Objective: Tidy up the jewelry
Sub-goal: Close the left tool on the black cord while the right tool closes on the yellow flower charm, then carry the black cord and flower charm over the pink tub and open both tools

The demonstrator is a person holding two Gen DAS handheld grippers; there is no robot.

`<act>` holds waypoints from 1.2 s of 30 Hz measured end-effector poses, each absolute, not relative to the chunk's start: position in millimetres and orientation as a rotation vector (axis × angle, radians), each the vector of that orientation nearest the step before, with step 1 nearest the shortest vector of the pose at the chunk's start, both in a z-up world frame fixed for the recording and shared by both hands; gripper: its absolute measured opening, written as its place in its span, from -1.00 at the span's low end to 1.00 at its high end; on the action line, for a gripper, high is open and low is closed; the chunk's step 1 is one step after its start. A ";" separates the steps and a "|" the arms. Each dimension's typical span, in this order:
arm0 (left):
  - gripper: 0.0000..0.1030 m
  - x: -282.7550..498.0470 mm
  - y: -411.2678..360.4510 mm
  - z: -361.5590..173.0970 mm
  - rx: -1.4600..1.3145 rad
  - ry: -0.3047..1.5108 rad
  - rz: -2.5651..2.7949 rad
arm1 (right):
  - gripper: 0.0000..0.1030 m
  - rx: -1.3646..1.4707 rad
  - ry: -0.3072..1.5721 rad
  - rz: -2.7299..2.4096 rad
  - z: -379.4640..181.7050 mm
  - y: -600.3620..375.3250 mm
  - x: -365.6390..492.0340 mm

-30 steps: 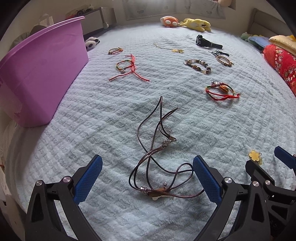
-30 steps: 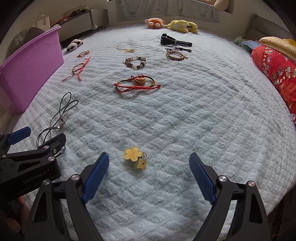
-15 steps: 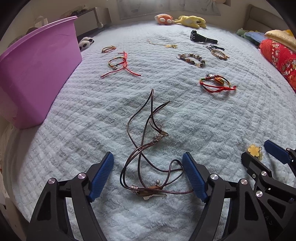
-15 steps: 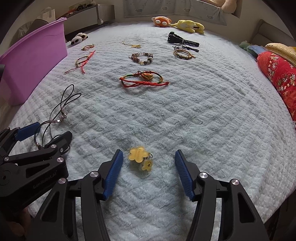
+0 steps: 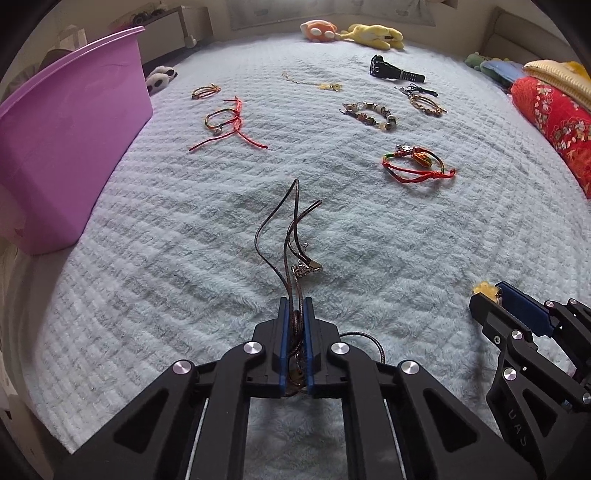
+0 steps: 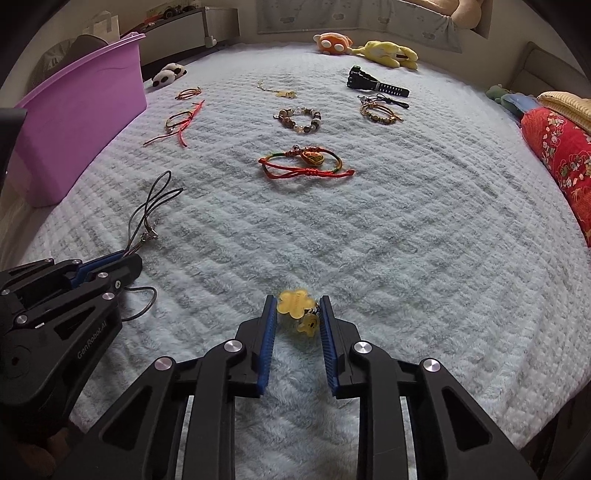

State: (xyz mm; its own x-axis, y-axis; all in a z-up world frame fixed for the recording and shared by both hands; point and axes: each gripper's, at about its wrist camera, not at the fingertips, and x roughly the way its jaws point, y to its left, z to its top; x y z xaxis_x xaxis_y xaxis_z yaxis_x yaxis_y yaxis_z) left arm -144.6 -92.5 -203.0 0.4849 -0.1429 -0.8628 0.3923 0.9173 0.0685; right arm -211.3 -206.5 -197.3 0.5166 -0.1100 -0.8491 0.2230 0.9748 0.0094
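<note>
Your left gripper (image 5: 295, 306) had just closed, its blue fingers (image 5: 283, 332) clenched on the brown cord necklace (image 5: 295, 236), whose loose strands and metal clasp trailed away from the tips across the pale quilted bed (image 5: 184, 258). Your right gripper (image 6: 297, 306) had also been closing; its fingers (image 6: 269, 332) stood on either side of the yellow flower charm (image 6: 294, 302), near the bed's front edge, though I cannot tell whether the pads were already pressing it. Farther off lay a red cord bracelet with a pendant (image 6: 306, 162), a beaded bracelet (image 6: 301, 120) and a black watch (image 6: 373, 85). A purple plastic tub (image 5: 62, 147) sat at the bed's left side, with plush toys (image 5: 354, 31) along the far edge.
</note>
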 end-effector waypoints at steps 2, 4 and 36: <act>-0.89 -143.7 -90.8 -198.6 0.269 1.015 -0.328 | -0.56 0.127 1.007 -0.199 -193.7 -206.8 -210.4; -0.90 -143.9 -89.0 -192.6 0.268 1.011 -0.328 | -0.56 0.134 1.006 -0.198 -188.5 -206.8 -210.5; -0.90 -102.0 -25.2 75.0 0.054 0.926 -0.124 | -0.56 0.073 0.828 0.088 83.7 -181.7 -144.5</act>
